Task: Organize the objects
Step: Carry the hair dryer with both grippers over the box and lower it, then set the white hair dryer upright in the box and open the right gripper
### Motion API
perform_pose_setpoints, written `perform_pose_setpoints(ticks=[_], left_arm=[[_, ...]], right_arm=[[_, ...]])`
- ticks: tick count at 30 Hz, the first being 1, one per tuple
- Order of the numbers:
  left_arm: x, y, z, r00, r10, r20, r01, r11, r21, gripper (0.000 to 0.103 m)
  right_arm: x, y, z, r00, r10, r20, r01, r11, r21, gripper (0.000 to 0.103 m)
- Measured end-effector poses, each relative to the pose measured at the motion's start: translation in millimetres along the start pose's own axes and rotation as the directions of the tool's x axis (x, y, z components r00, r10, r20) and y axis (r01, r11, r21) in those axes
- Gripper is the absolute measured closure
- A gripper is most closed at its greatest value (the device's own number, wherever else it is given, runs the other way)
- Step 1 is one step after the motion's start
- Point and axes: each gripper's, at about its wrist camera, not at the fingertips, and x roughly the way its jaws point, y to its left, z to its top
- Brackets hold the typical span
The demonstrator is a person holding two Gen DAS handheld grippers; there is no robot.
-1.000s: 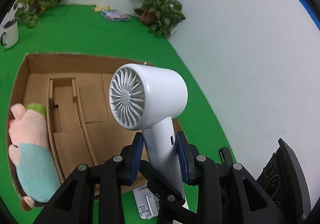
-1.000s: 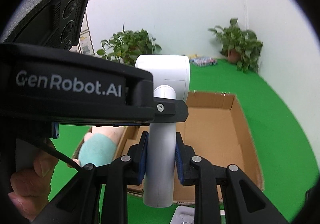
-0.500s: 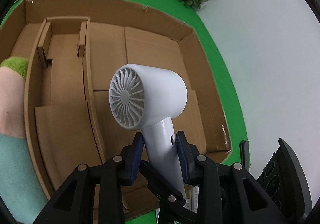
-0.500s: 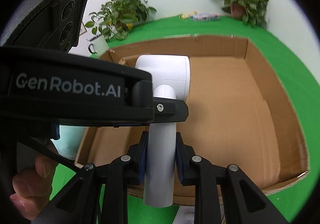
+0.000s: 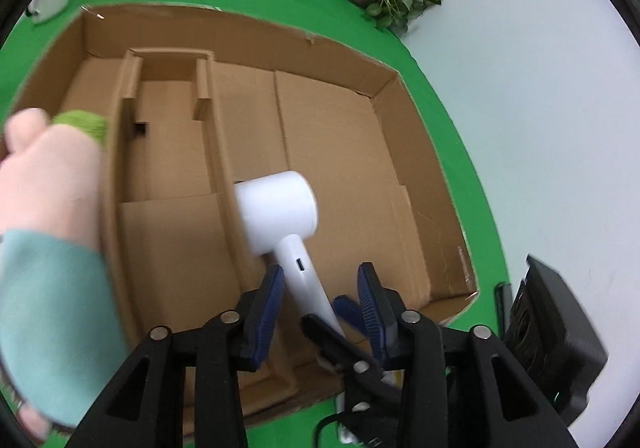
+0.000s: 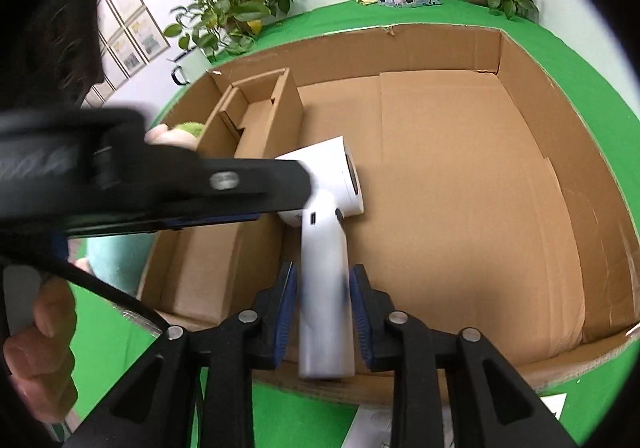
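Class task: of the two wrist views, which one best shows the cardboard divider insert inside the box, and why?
The left wrist view. It looks down into the divider insert, showing its walls, slot and floor unobstructed. In the right wrist view the divider insert sits far off at the box's left edge, and the other gripper's black body hides its near part.

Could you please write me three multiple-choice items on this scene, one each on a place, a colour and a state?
1. Where is the hair dryer?
A. on the green cloth
B. over the cardboard box's large compartment
C. beside a potted plant

2. What colour are the gripper pads?
A. blue
B. red
C. yellow

3. How does the left gripper stand?
A. clamped on the plush toy
B. out of view
C. open around the handle

Answers: 1 B, box floor lies under it. 2 A, blue pads flank the handle. 3 C, a gap shows beside the handle.
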Motion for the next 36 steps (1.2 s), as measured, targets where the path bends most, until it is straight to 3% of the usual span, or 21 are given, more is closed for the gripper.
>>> perform_pose_setpoints(ticks=[4,7,11,15,18,29,36], left_arm=[[-11,6,-18,0.995,0.096,0.016,-0.096,0.995,0.015,0.064],[-11,17,-36,0.985,0.171,-0.024,-0.17,0.985,0.039,0.064],[-9,13,-50,0.974,0.224,-0.03,-0.219,0.968,0.119,0.065],[-17,10,-59,0.961,0.274,-0.041,-0.265,0.952,0.155,0.065],[-28,10,-62,0.951,0.307,-0.031,-0.3,0.942,0.15,0.065],[-50,9,-73,0.959,0.283,-0.029,-0.278,0.953,0.12,0.066],[-58,13,-81,0.961,0.275,-0.028,-0.27,0.956,0.112,0.064]], right_arm=[[-3,3,1,1.0,-0.012,-0.002,0.012,1.0,-0.014,0.075],[6,-6,7,0.999,-0.016,-0.036,0.016,1.0,0.018,0.076],[20,-19,13,0.998,-0.008,-0.069,0.012,0.999,0.049,0.087],[27,-15,16,0.991,0.054,-0.123,-0.041,0.994,0.1,0.088],[30,-12,20,0.989,0.047,-0.138,-0.034,0.995,0.096,0.087],[37,-12,28,0.989,0.033,-0.143,-0.02,0.996,0.087,0.082],[48,-4,25,0.989,-0.028,-0.146,0.029,1.0,0.005,0.076]])
